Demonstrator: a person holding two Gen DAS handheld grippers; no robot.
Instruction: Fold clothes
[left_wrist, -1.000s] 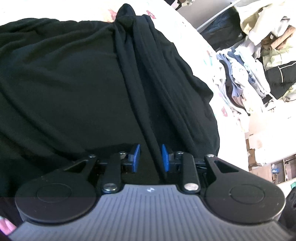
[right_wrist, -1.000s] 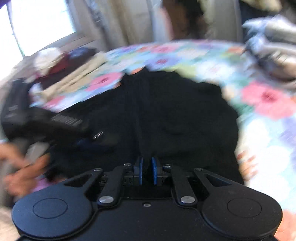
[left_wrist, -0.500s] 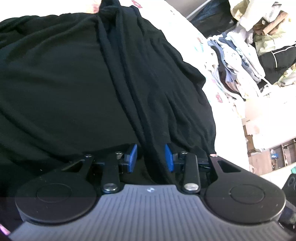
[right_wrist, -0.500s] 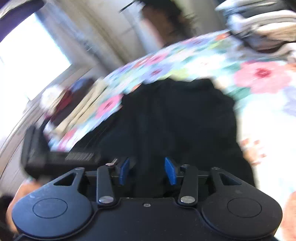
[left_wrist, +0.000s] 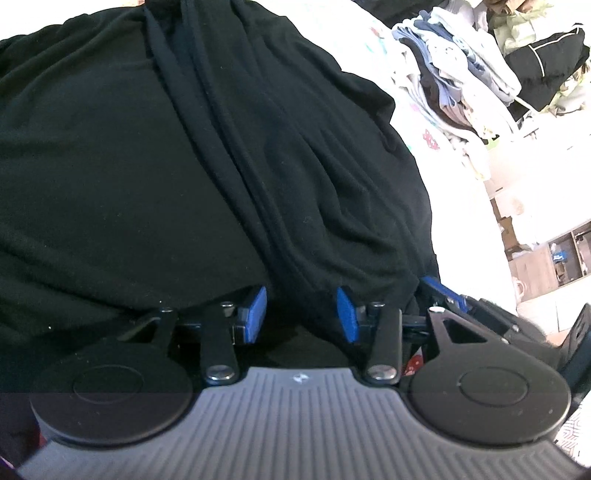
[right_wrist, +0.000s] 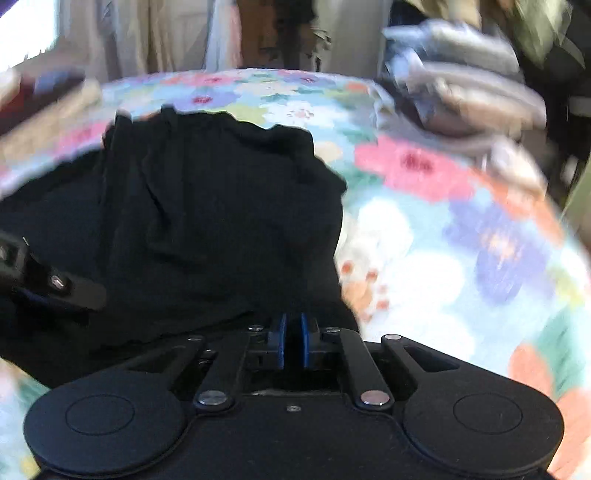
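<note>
A black garment (left_wrist: 184, 166) lies spread on a floral bedspread (right_wrist: 443, 240), with long folds running down its middle. My left gripper (left_wrist: 301, 314) is open, its blue pads on either side of the near hem folds. My right gripper (right_wrist: 291, 343) has its blue pads nearly together at the garment's (right_wrist: 221, 221) near right edge; black cloth sits between them. The right gripper also shows at the right edge of the left wrist view (left_wrist: 454, 299), and the left gripper at the left of the right wrist view (right_wrist: 55, 284).
A pile of mixed clothes (left_wrist: 461, 74) lies beyond the garment's right side in the left wrist view. Stacked folded laundry (right_wrist: 461, 92) sits at the bed's far right. A wooden shelf unit (left_wrist: 554, 258) stands on the floor beyond the bed.
My left gripper has opened wider and moved closer to the hem. My right gripper opened half a second ago and has now closed on the garment's near edge, swinging right.
</note>
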